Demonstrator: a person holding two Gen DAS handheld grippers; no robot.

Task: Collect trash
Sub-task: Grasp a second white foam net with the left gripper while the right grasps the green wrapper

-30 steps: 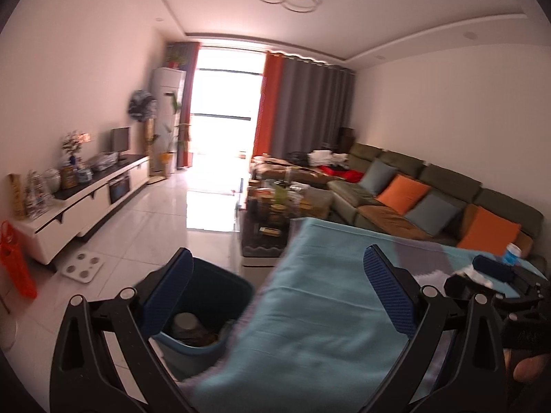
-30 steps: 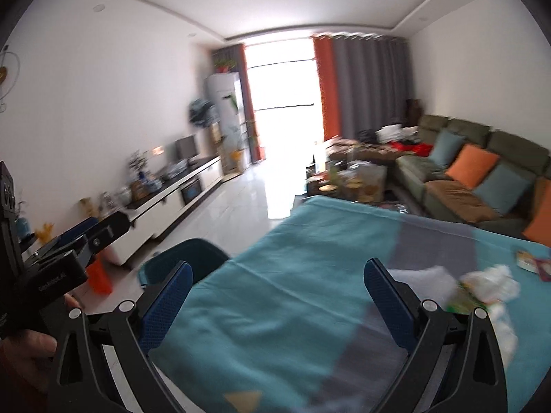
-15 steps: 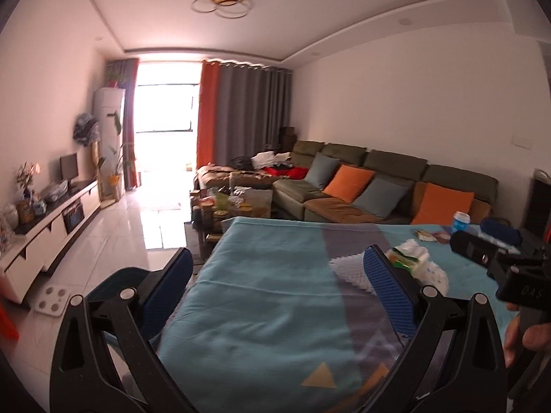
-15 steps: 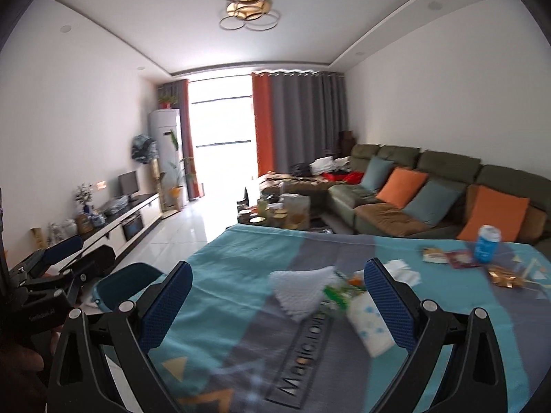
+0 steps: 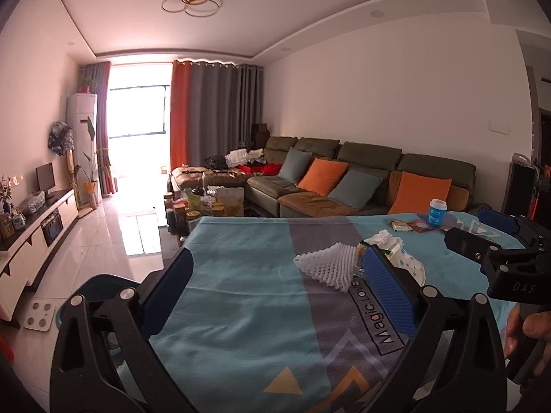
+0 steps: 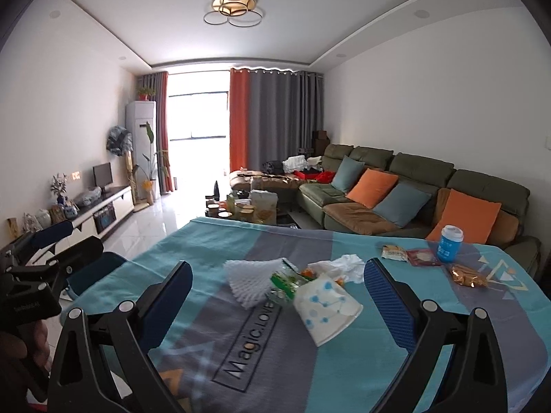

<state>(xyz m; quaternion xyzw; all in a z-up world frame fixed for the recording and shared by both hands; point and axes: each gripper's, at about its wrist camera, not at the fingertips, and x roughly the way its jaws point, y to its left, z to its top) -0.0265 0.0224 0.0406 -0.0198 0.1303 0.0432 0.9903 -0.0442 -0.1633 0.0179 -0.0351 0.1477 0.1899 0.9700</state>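
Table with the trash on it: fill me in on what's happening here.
A person holds a gripper in each hand over the table. Both the left gripper and the right gripper are open and empty. The trash lies untouched: a white foam net, a tipped paper cup, a crumpled tissue and snack wrappers. A blue bin sits beside the table.

Bin (image 5: 100,280) mostly hidden behind the left gripper's finger (image 5: 168,292) and tablecloth (image 5: 241,309); cup (image 5: 411,265) half behind the other finger; wrappers (image 6: 423,256) too small to read; tablecloth cut off below
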